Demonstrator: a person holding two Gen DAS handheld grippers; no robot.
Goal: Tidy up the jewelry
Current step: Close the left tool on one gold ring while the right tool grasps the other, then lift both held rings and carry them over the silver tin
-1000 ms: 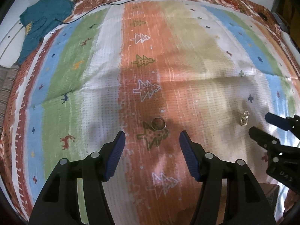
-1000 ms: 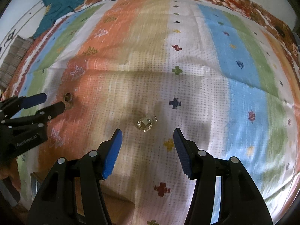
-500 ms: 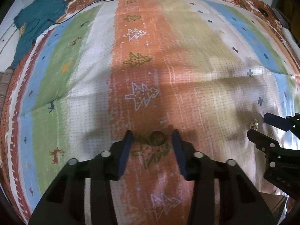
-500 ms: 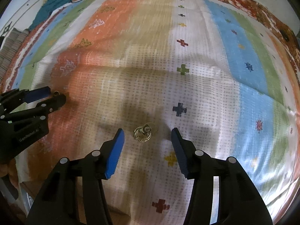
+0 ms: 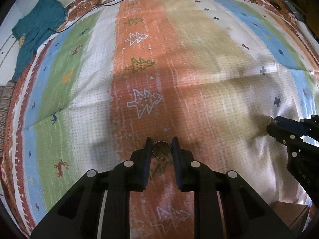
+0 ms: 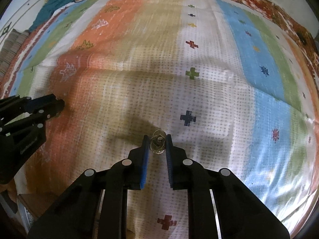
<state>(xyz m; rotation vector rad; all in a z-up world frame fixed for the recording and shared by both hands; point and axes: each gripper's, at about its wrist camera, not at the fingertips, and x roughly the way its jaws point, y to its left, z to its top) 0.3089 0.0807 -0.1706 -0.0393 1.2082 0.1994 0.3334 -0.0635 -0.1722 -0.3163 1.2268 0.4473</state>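
Note:
A plain round metal ring (image 5: pixel 161 149) lies on the orange stripe of the patterned cloth (image 5: pixel 199 59). My left gripper (image 5: pixel 161 148) is closed around it, with a blue-padded finger touching each side. A small silver jewelry piece made of looped rings (image 6: pixel 157 141) lies on the white dotted part of the cloth (image 6: pixel 209 91). My right gripper (image 6: pixel 157 142) is closed around it, a finger on each side. Each gripper also shows in the other's view, the right one (image 5: pixel 272 122) and the left one (image 6: pixel 59 104), down at the cloth.
A teal garment (image 5: pixel 33 31) lies at the far left edge. A thin black cable (image 5: pixel 119 0) runs along the far border. A striped fabric (image 5: pixel 5 107) sits at the left. A cardboard box (image 5: pixel 287 213) shows at the lower right.
Both grippers moved forward and down onto the cloth and closed from wide open. The left now pinches the ring, the right pinches the looped silver piece.

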